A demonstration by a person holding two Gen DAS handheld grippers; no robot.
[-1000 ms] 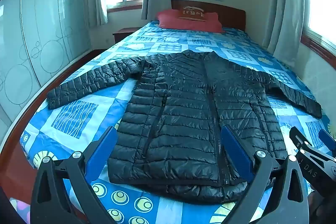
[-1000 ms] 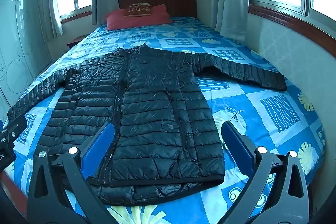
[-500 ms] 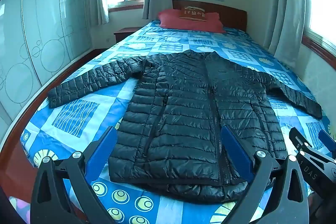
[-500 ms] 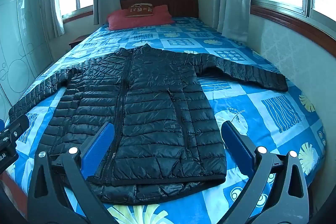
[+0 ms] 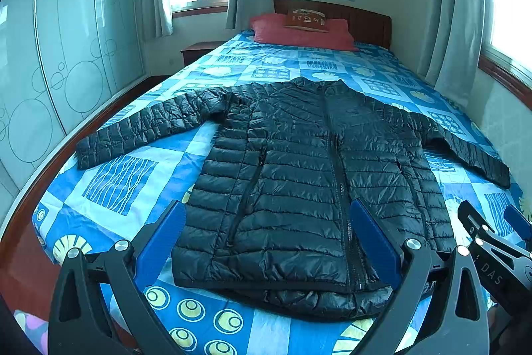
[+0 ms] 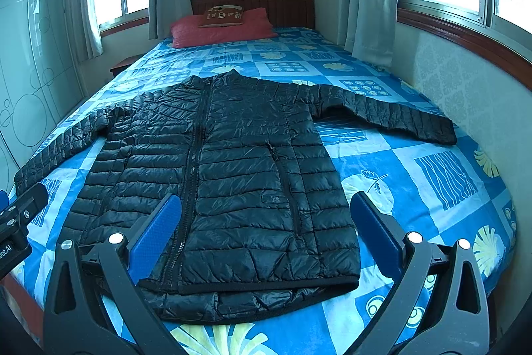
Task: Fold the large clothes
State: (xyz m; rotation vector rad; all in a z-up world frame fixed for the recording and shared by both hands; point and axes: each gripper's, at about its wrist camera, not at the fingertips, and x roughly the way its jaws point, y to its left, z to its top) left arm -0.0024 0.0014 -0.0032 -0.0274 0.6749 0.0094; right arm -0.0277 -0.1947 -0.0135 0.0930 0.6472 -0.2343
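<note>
Across the middle of the frame, on the bed (image 5: 109, 188): black puffer jacket (image 5: 299, 175) flat, zipped, sleeves spread wide. No fold made; everything left. Left claw (image 5: 266, 242) and right claw (image 6: 266, 238) both apart, empty, above the hem.

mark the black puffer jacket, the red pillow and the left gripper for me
black puffer jacket (image 5: 299, 175): left wrist view, on the quilted front panel beside the zipper.
red pillow (image 6: 222, 30): right wrist view, on its front face.
left gripper (image 5: 266, 242): left wrist view, midway between the open blue fingertips.
</note>
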